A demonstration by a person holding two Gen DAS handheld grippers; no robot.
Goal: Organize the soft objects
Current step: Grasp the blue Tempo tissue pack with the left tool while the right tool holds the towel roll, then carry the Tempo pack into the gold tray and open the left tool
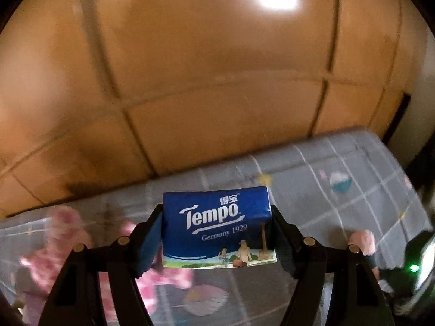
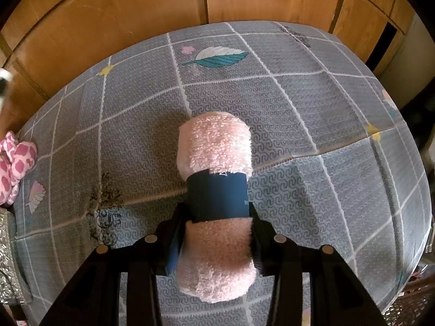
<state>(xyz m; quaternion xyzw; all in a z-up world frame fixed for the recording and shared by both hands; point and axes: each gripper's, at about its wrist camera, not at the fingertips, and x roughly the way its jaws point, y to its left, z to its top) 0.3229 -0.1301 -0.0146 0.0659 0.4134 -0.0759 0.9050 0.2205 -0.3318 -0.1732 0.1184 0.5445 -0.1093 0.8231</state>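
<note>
- Left gripper (image 1: 217,231) clamps blue Tempo tissue pack (image 1: 216,226), aloft, unplaced
- Right gripper (image 2: 217,225) grips rolled pink fluffy towel (image 2: 216,209)
- Pink spotted plush toy (image 2: 15,163) remains loose

Blue tissue pack (image 1: 217,225), pale pink towel roll (image 2: 216,206) with navy band, grey checked cloth (image 2: 299,108).

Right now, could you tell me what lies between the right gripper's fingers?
A rolled pink towel with a dark blue band, clamped above the gray tablecloth, in the right wrist view.
</note>
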